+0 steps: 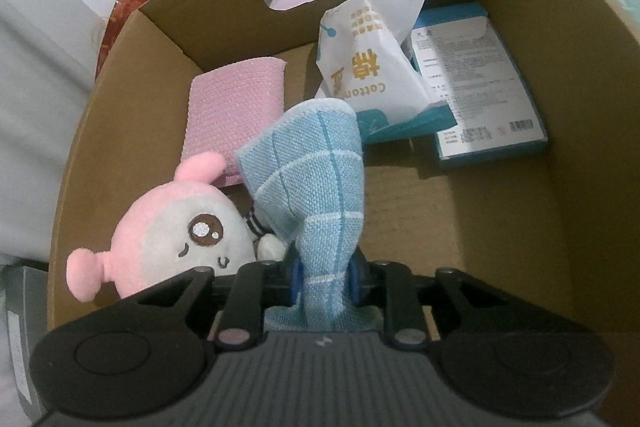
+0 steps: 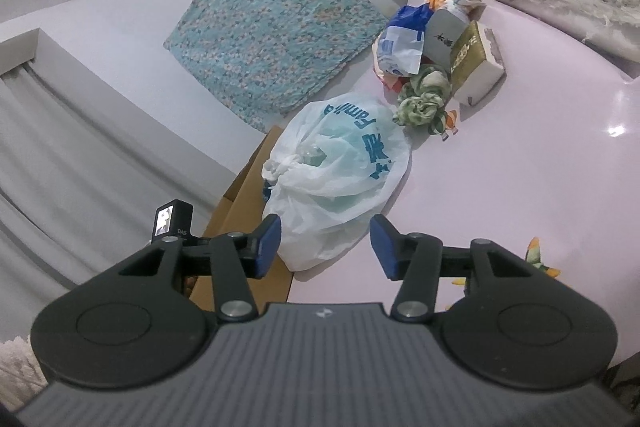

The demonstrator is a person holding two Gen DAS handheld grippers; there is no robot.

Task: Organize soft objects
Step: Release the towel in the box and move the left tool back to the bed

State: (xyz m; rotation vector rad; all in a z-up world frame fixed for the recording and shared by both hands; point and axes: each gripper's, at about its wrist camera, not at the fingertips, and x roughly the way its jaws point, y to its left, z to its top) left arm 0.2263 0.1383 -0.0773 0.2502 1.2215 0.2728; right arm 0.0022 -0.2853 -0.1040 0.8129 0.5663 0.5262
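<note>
From the left wrist, the left gripper [image 1: 325, 277] tips steeply down into a cardboard box [image 1: 120, 131]. Its blue pads [image 1: 297, 277] stand close on either side of a light-blue checked cloth [image 1: 316, 187], which rises bunched between them and fans out wider at its far end; whether the pads actually press on the cloth cannot be made out. Just left of the cloth a pink-and-white plush toy [image 1: 180, 227] lies against the box's left wall, face toward the camera. Behind it a pink sponge [image 1: 236, 107] leans in the corner. Further back a white cotton-tissue pack [image 1: 372, 67] stands crumpled, partly over a flat teal-edged packet [image 1: 484, 83].

From the right wrist, the right gripper [image 2: 325, 247] points nearly level over a pale pink surface [image 2: 540, 167], its jaws spread with nothing between them. Ahead of it a knotted white plastic bag [image 2: 340, 163] lies on the surface, overhanging the cardboard box's rim [image 2: 244, 195]. Beyond lie a green scrunchie [image 2: 422, 99], a small heap of packets [image 2: 440, 39] and a teal patterned cloth [image 2: 272, 27].
</note>
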